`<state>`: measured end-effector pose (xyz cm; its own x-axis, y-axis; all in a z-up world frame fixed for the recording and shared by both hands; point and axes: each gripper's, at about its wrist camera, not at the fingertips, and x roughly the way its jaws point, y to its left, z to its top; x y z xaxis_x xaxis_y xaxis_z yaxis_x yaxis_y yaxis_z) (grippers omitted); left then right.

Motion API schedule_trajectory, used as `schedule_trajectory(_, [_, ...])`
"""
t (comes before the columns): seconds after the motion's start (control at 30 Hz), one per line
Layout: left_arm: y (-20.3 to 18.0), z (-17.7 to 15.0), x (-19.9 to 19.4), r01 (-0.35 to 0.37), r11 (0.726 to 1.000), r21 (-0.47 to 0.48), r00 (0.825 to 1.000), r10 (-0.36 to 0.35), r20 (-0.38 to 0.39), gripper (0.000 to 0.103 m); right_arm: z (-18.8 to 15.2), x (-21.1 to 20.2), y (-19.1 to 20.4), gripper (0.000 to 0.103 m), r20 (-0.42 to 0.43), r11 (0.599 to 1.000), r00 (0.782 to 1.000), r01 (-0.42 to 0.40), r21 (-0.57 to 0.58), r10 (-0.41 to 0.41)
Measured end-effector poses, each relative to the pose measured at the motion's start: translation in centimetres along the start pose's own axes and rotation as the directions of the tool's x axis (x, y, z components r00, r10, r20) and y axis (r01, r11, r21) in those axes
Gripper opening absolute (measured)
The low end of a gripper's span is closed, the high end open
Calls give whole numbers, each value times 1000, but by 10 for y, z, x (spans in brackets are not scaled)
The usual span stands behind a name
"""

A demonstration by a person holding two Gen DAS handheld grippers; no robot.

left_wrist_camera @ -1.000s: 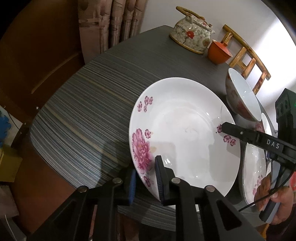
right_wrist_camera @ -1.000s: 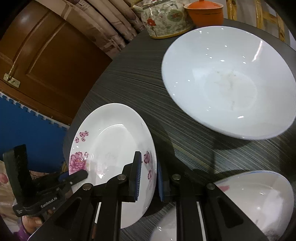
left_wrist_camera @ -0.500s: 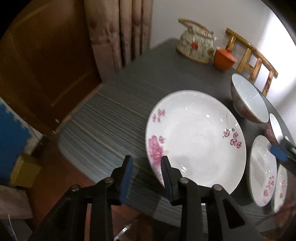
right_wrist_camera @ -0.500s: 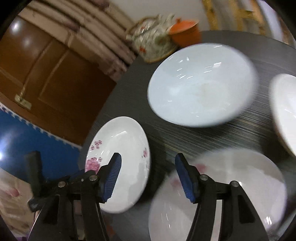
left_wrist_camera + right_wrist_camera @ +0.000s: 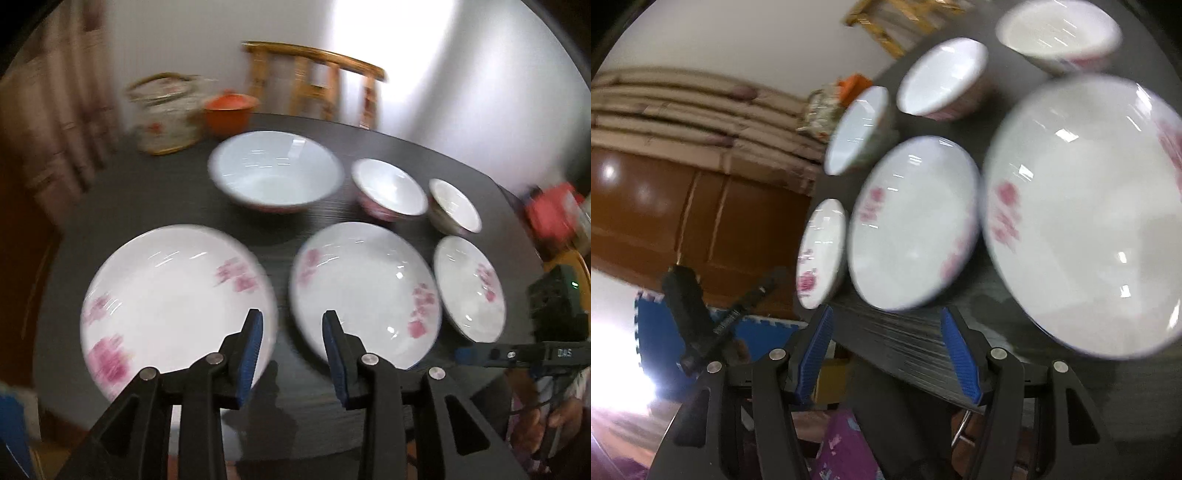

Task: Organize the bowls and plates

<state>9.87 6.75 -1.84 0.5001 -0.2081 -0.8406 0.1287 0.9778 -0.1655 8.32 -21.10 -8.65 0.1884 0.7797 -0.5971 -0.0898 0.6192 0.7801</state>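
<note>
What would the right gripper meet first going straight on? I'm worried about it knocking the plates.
Probably the near edge of the dark table, then the middle-sized plate just beyond. The right gripper is open and empty; blur leaves depth uncertain.

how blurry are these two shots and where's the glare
Left wrist view: motion smear on the large floral white plate and patterned teapot; bright wash on the wall. Right wrist view: all dishes streaked, blown-out glare at lower left, highlight on the brown wooden door.
</note>
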Motion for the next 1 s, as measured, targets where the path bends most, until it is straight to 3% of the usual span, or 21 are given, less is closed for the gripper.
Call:
schedule_trajectory(0.1, [-3,15,21,-12,999,46,999,15,-50,34,-1,7,-15,52,1,994,999,-54,97,54])
schedule_trajectory(0.3, [-5,35,53,9,991,134,996,4,-94,34,11,19,-16,48,23,992,1000,4,123,-6])
schedule_trajectory(0.47, [-3,42,75,69,985,159,989,-47,-141,34,17,29,-27,46,20,982,999,-30,187,27])
schedule_trajectory(0.57, [-4,44,90,49,978,204,986,-15,-166,34,20,36,-24,46,20,980,1000,-25,199,22])
schedule_trajectory(0.77, [-5,46,108,78,968,237,979,-29,-202,34,24,42,-25,42,10,979,1000,9,203,-11])
schedule_trajectory(0.87, [-1,47,114,123,969,213,971,-74,-226,19,26,46,-25,40,4,980,1000,21,200,-22])
schedule_trajectory(1.0, [-1,49,114,118,977,180,974,-78,-215,17,26,50,-29,30,-6,977,999,45,206,-44])
